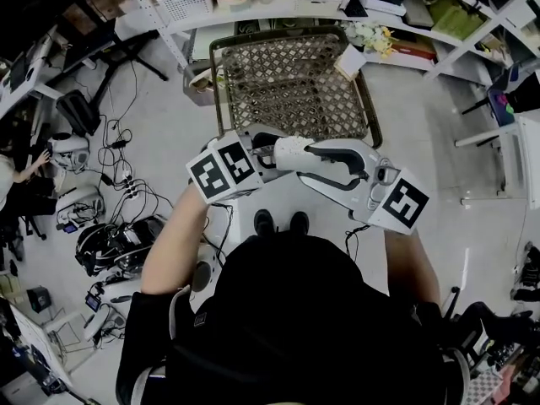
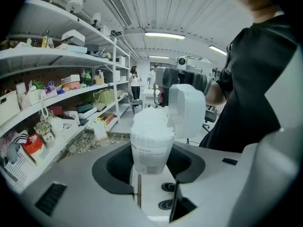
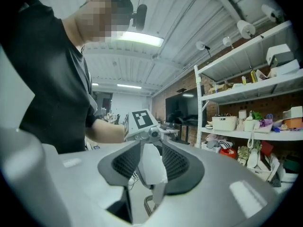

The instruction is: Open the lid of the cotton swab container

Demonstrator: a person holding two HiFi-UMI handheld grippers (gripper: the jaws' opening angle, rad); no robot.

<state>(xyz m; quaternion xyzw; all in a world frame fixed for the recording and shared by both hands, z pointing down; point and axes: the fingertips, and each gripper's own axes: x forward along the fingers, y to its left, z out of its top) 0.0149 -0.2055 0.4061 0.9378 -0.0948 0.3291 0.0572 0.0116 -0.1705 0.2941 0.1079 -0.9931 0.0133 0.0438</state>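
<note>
Swab container (image 2: 151, 148) clamped in left hand-held gripper (image 2: 151, 168), right hand-held gripper (image 3: 151, 163) pinching raised lid (image 2: 188, 110), wire basket (image 1: 287, 91) below

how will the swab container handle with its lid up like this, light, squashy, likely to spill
Probably light: the container is translucent plastic packed with cotton swabs. Its walls may flex if the left gripper squeezes harder. With the lid up and swabs heaped above the rim, tilting would likely spill.

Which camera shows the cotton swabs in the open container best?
The left gripper view: the cotton swabs heap above the rim of the container, with the lid flipped up beside them. The right gripper view shows only the lid's back. In the head view the swabs cannot be made out.
</note>
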